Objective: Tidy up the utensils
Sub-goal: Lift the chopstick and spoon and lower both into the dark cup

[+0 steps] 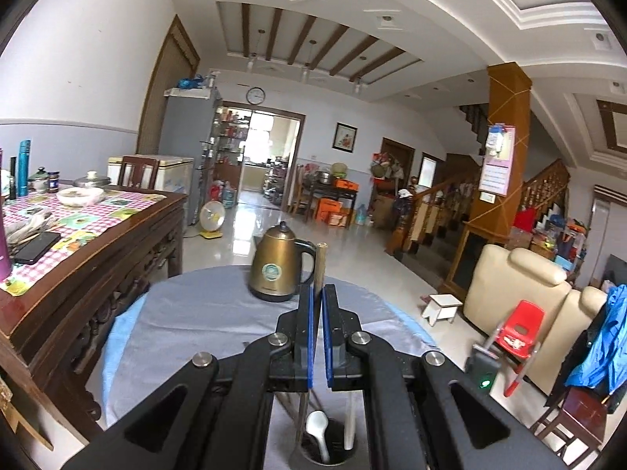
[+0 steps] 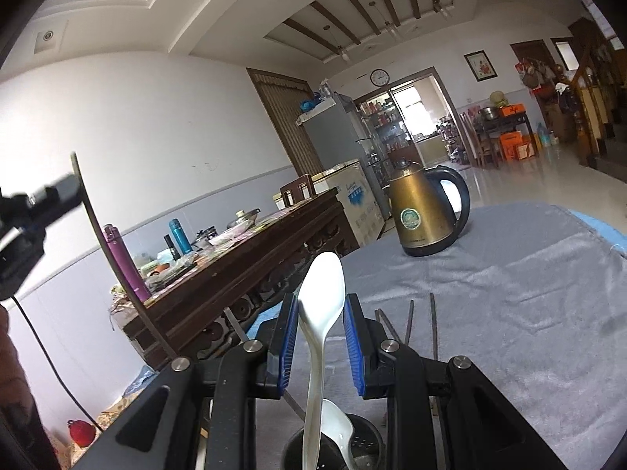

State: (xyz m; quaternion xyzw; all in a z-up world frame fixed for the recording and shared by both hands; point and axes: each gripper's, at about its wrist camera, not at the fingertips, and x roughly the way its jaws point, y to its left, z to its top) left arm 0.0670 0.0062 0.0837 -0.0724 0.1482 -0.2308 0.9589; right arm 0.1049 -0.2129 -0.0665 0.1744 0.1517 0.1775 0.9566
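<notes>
In the left wrist view my left gripper [image 1: 318,293] is shut on a brown chopstick [image 1: 320,262] that stands up above its tips. Under it stands a dark utensil holder [image 1: 336,455] with a white spoon [image 1: 316,429] inside. In the right wrist view my right gripper [image 2: 319,307] is shut on a white spoon [image 2: 322,293], bowl up, its handle reaching down towards the utensil holder [image 2: 368,440]. A second white spoon [image 2: 339,425] lies in that holder. The left gripper [image 2: 72,192] shows at the left edge with its long chopstick [image 2: 104,250]. Three chopsticks [image 2: 432,323] lie on the grey cloth.
A gold kettle [image 1: 279,264] [image 2: 423,211] stands at the far side of the round table with the grey cloth [image 2: 509,293]. A dark wooden table [image 1: 98,243] with bottles and dishes is to the left. A cream sofa [image 1: 517,293] and a red chair [image 1: 521,327] are at the right.
</notes>
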